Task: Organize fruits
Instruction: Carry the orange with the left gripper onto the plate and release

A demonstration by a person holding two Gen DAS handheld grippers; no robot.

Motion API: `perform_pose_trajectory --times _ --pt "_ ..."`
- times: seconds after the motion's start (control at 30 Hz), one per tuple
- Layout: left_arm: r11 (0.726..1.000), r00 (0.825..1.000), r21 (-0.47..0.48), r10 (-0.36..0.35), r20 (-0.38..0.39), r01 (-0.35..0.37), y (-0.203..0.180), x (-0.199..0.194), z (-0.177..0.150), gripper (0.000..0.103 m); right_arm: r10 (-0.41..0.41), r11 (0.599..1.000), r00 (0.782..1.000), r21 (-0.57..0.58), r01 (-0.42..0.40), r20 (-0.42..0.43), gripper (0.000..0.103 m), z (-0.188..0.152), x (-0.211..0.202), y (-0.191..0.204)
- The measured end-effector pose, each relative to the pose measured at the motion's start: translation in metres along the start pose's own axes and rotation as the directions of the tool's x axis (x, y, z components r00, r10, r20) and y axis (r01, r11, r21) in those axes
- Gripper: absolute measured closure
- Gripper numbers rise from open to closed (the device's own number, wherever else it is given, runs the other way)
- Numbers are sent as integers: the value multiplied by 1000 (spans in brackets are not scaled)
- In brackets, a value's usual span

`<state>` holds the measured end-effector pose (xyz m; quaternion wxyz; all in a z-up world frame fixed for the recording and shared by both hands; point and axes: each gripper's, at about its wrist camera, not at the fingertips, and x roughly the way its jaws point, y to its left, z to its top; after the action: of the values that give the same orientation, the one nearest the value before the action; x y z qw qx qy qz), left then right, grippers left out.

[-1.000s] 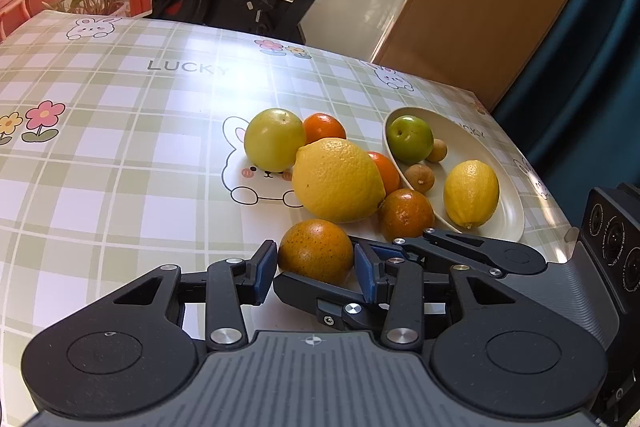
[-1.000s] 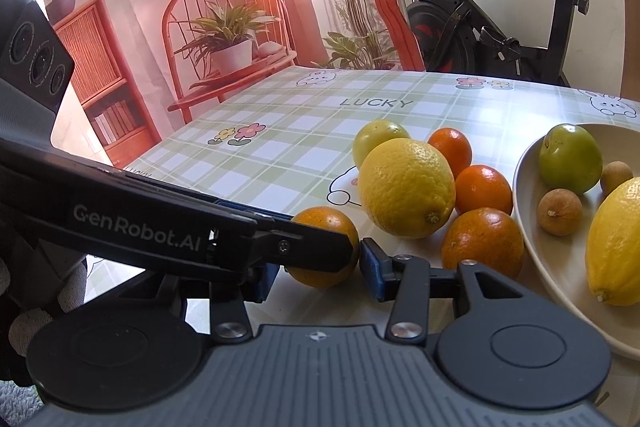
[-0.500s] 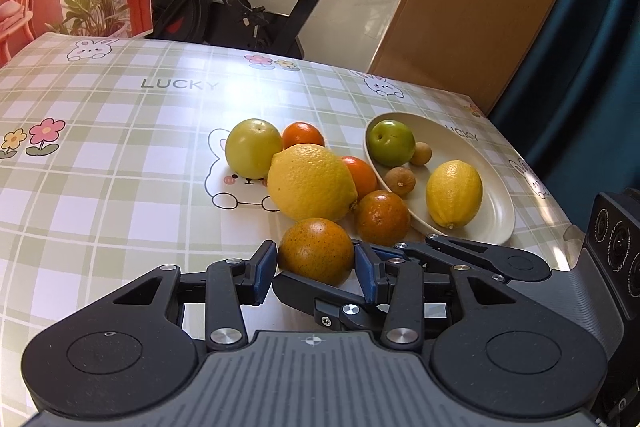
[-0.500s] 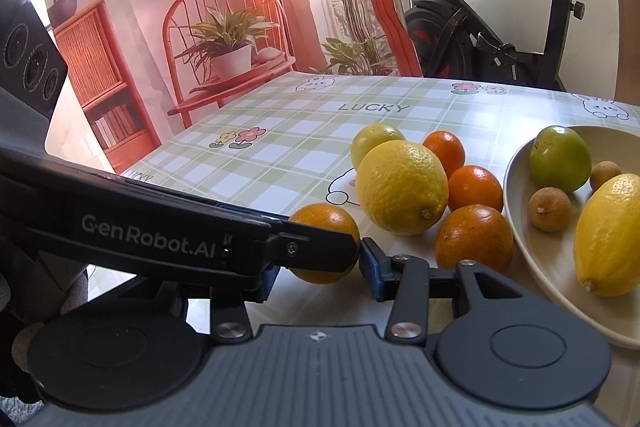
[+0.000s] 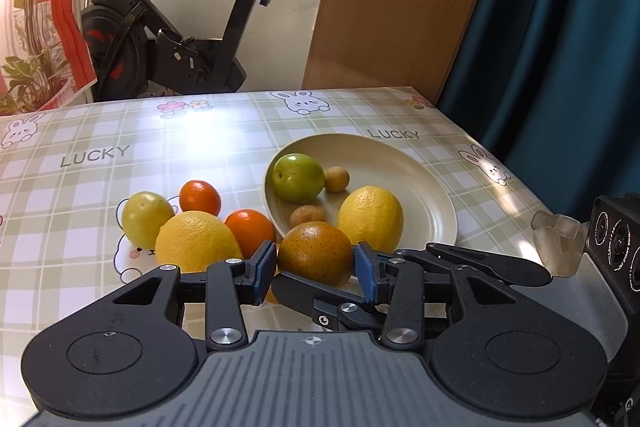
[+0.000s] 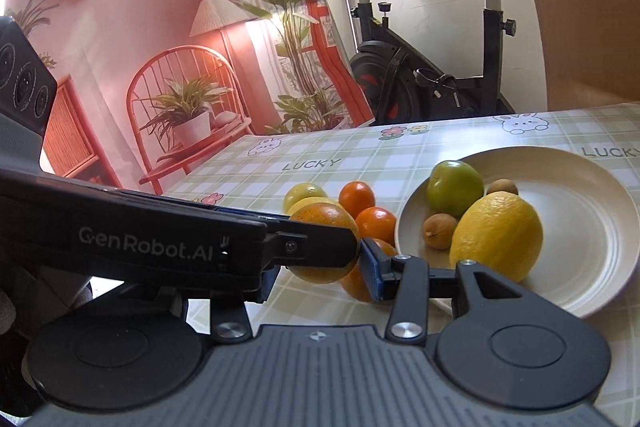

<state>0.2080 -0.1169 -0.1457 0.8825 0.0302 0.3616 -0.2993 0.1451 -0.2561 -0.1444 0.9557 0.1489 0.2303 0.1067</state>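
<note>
Now your left claw (image 5: 315, 270) holds the speckled orange (image 5: 315, 253) between its blue pads, and compared with a moment ago the orange is off the desk (image 5: 80, 187) and near the front rim of the plate (image 5: 420, 187). The pile of loose fruit (image 5: 192, 227) stays behind on the left. Your right claw (image 6: 320, 259) is partly hidden by the left one, so I cannot tell its opening. I judge the next step is to put the orange beside the lemon (image 5: 370, 215) on the plate.

Glossy tablecloth (image 5: 100, 131); smooth matt plate (image 5: 424, 183); pitted speckled orange (image 5: 316, 253).
</note>
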Motion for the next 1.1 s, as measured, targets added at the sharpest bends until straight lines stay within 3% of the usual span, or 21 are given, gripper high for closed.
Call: perform_pose_trajectory --times 0.27,0.7,1.1 --pt "999 999 42 -15 -43 17 -19 32 15 57 -42 994 999 98 41 12 58 3 -8 -37" --pt "998 996 27 -51 -78 53 -28 74 30 56 -185 979 982 87 182 26 58 3 -7 -54" --pt "999 995 15 -35 -91 37 -25 77 28 57 -195 977 981 83 196 -19 57 3 4 -53"
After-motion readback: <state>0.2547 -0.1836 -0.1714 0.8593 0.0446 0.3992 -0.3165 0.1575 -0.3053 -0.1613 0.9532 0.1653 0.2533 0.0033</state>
